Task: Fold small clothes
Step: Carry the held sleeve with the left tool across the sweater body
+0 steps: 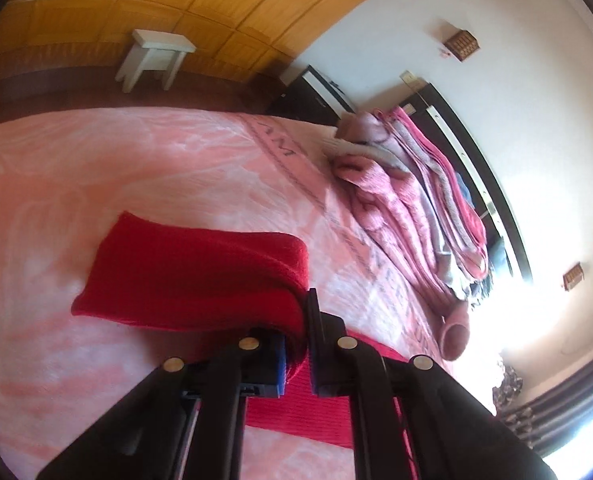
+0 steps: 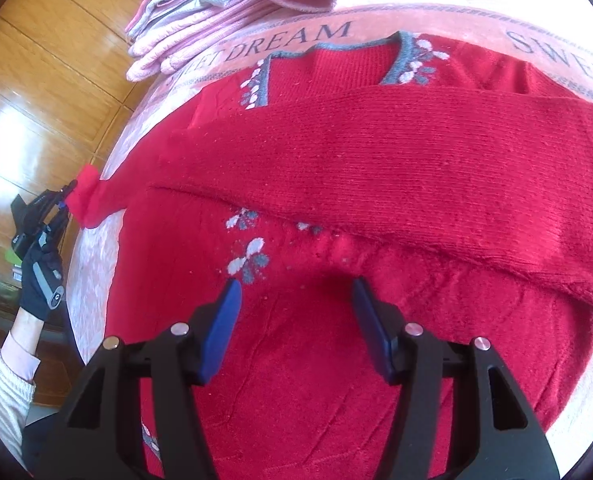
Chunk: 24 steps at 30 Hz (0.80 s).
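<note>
The red knitted sweater (image 2: pixel 336 184) lies flat on the pink blanket (image 2: pixel 376 20) covering the bed, neckline toward the printed border, with one sleeve (image 2: pixel 416 168) folded straight across the chest. My left gripper (image 1: pixel 306 344) is clamped on a bunched piece of the red knit, apparently the other sleeve's cuff, and holds it just off the blanket at the sweater's side; in the right wrist view this cuff (image 2: pixel 86 196) shows as a small red tuft pinched at the edge of the bed by my gloved left hand (image 2: pixel 40 276). My right gripper (image 2: pixel 296 320) hangs with jaws spread wide above the lower body of the sweater, holding nothing. I judge the fabric to be light, soft and limp, with a slightly grippy ribbed surface: it will sag between hold points and stretch if pulled by one corner. The best hold is on a doubled edge such as a cuff, hem or shoulder seam, not on a single layer in mid-panel. The hem and lower corners are cut off behind my right gripper body. The sweater's far shoulder runs out of frame. I cannot tell how many layers the left jaws trap. A stack of folded pink clothes (image 1: pixel 416 208) lies near the neckline, apart from the sweater.
</note>
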Available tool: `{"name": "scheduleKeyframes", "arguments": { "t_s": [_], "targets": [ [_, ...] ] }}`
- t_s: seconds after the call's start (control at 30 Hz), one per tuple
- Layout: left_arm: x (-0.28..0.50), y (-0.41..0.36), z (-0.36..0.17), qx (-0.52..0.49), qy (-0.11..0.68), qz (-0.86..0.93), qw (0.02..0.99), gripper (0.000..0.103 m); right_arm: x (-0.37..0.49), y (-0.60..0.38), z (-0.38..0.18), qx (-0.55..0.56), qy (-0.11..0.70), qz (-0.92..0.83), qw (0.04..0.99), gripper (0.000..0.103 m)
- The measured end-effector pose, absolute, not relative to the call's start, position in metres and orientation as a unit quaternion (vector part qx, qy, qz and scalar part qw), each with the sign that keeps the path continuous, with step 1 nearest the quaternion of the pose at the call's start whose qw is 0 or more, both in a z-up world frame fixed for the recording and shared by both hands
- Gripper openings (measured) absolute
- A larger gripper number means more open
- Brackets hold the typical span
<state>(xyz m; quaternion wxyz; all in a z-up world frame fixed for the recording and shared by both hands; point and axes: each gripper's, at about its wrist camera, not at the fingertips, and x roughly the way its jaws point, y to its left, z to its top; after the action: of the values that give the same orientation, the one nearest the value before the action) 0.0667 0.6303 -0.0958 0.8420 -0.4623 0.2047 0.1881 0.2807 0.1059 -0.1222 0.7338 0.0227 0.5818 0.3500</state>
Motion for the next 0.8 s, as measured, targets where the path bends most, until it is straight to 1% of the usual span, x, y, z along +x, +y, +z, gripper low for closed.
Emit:
{"name": "scheduleKeyframes", "arguments": {
  "t_s": [0.23, 0.8],
  "targets": [
    [0.127, 0.55, -0.07, -0.409, 0.231, 0.103, 0.877, 0.008, 0.291, 0.079, -0.119, 0.039, 0.577, 0.324, 0.749, 0.058],
    [0.22, 0.372, -0.056, -0.376, 0.262, -0.036, 0.888, 0.008, 0.31, 0.008, -0.111, 0.074, 0.563, 0.281, 0.774, 0.058]
  ]
}}
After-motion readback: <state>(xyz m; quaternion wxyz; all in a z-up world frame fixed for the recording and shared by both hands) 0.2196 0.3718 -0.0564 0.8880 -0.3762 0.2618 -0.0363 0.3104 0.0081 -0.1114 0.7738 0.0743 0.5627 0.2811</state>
